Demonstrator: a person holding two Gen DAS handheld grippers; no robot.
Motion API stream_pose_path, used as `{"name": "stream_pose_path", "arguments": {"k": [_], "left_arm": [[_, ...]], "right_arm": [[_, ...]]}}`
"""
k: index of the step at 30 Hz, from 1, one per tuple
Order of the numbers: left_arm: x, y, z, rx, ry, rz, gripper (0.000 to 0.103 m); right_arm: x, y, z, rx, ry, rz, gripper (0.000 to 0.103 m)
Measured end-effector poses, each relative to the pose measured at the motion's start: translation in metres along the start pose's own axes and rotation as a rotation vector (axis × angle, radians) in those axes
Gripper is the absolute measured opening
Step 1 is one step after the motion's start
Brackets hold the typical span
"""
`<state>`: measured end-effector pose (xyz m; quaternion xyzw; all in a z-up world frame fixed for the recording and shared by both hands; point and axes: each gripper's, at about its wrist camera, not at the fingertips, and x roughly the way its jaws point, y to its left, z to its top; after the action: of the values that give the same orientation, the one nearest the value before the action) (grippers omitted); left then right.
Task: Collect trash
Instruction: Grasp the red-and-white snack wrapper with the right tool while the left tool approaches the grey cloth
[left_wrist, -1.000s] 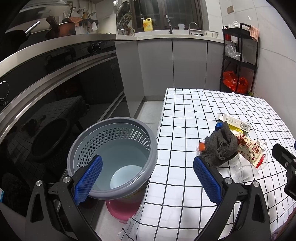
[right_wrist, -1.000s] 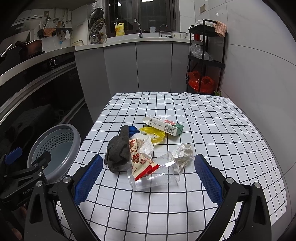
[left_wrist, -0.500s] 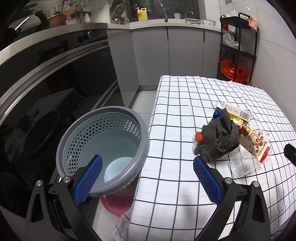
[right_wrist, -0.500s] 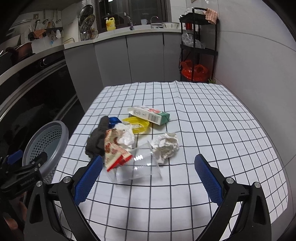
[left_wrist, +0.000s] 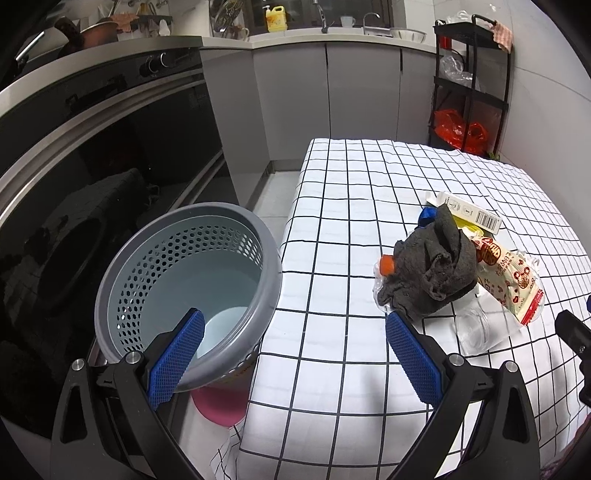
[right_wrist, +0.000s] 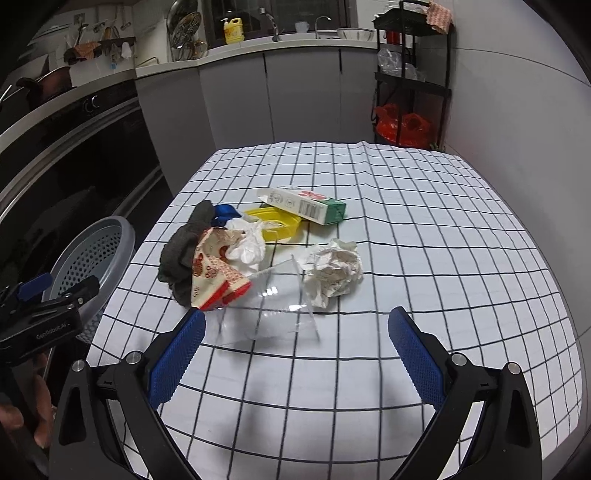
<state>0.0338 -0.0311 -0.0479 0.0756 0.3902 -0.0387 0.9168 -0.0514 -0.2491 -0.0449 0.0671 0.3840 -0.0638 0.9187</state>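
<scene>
— While both grippers gape empty, where is the trash?
— Heaped near the table's left edge: dark cloth, snack wrapper, clear cup, crumpled paper, carton.
— And the bin?
— The grey basket stands beside that edge, holding something pale at the bottom.

left wrist: above worktop left edge, facing forward-down, near perforated grey basket | right wrist: near edge, facing along worktop | shared: basket, trash pile, back cabinets
</scene>
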Motion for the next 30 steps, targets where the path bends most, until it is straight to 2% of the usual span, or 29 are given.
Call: {"name": "stream_pose_path", "arguments": {"k": [10,17,21,23,26,28,30], "left_arm": [[0.007,-0.001,0.002,-0.006,0.012,0.001,0.096],[0.007,0.002,0.003,-0.008,0.009,0.008,0.096],[0.008,0.003,0.004,-0.009,0.009,0.009,0.096],[0.007,0.003,0.004,-0.009,0.009,0.008,0.096],[0.007,0.002,0.003,-0.005,0.004,0.006,0.096],[0.006,0.001,0.003,0.0,0.001,0.006,0.096],[0.005,0.0,0.002,0.003,-0.005,0.004,0.096]], "right_arm": [[0.024,0.034,0.023,-0.13,-0.016,-0.023,0.095],[0.046,0.05,0.028,-0.207,0.007,-0.053,0.094],[0.048,0.057,0.029,-0.244,-0.011,-0.073,0.094],[0.047,0.061,0.029,-0.26,-0.026,-0.076,0.088],[0.048,0.066,0.028,-0.284,-0.014,-0.082,0.066],[0.052,0.067,0.026,-0.293,0.011,-0.071,0.047],[0.054,0.067,0.026,-0.294,0.024,-0.063,0.035]]}}
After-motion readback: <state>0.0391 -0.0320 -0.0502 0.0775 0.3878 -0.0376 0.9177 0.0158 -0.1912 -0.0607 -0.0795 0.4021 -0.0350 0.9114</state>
